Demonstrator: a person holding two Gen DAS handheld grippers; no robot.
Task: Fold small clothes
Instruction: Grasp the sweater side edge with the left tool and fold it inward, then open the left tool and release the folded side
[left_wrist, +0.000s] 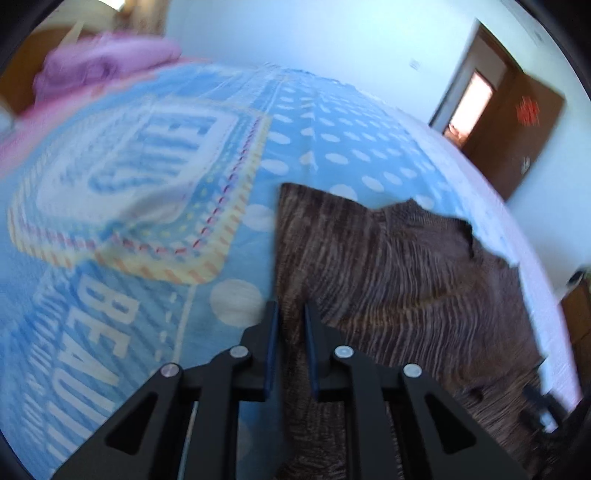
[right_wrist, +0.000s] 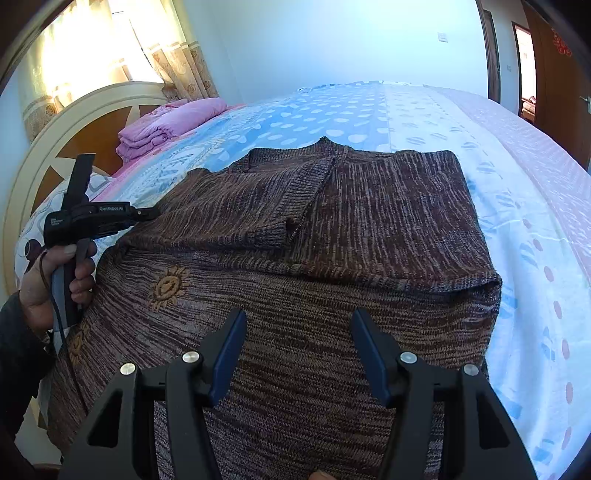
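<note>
A brown knitted sweater (right_wrist: 332, 236) with small sun motifs lies on the bed, its right side folded over the middle. My right gripper (right_wrist: 297, 325) is open just above the sweater's near part, holding nothing. My left gripper (left_wrist: 291, 314) is nearly shut at the sweater's left edge (left_wrist: 369, 266), with knit fabric between its fingers. In the right wrist view the left gripper (right_wrist: 147, 214) sits at the sweater's left side, held by a hand. The left wrist view is motion-blurred.
The bed has a blue dotted sheet (right_wrist: 332, 110) with printed lettering (left_wrist: 110, 155). Folded pink clothes (right_wrist: 170, 122) lie near the headboard (right_wrist: 74, 125). A brown door (left_wrist: 517, 122) stands open at the right. Curtains (right_wrist: 177, 51) hang behind the bed.
</note>
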